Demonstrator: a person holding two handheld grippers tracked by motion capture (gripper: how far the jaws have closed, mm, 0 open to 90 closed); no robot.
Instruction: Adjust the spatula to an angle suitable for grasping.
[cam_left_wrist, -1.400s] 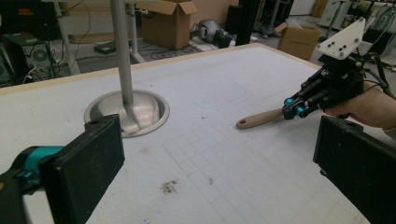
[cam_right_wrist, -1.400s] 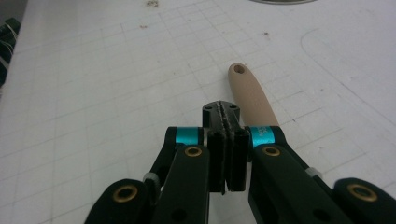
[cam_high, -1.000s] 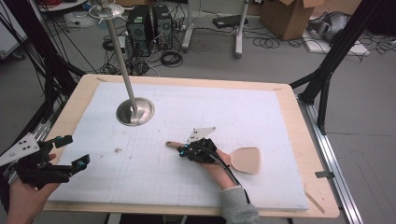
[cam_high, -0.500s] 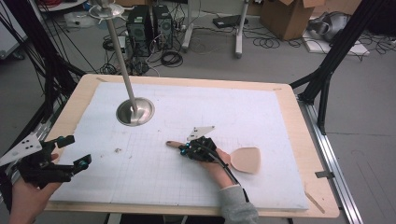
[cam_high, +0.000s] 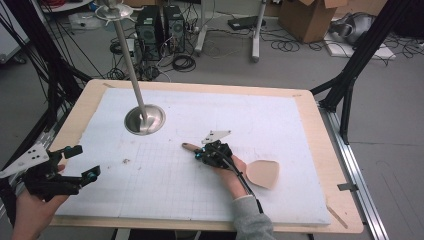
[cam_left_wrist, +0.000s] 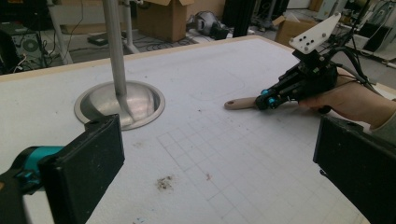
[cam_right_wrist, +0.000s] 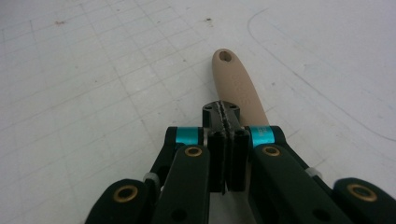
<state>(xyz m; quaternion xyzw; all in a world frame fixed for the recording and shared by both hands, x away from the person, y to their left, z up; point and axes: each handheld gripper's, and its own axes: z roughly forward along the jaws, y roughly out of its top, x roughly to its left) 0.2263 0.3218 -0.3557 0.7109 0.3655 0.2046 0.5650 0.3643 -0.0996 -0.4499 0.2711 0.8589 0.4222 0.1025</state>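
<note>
A beige spatula lies flat on the white mat, its handle (cam_high: 189, 146) pointing left and its blade (cam_high: 262, 173) toward the right. My right gripper (cam_high: 198, 154) rests low over the handle with a hand behind it. In the right gripper view its pads meet in a thin seam (cam_right_wrist: 223, 112), and the handle (cam_right_wrist: 236, 81) runs out from beneath them, its hanging hole at the far tip. The left gripper view shows that gripper (cam_left_wrist: 265, 97) on the handle (cam_left_wrist: 239, 103). My left gripper (cam_high: 84, 162) is at the mat's front left with its jaws wide apart (cam_left_wrist: 219, 172) and nothing between them.
A metal stand with a round dished base (cam_high: 145, 120) and a tall pole (cam_high: 131, 60) stands at the mat's back left. The wooden table edge (cam_high: 345, 210) frames the mat. Small dark crumbs (cam_left_wrist: 164, 183) lie on the grid lines in front of my left gripper.
The right hand has shifted only slightly over the spatula handle. The left gripper has stayed where it was.
</note>
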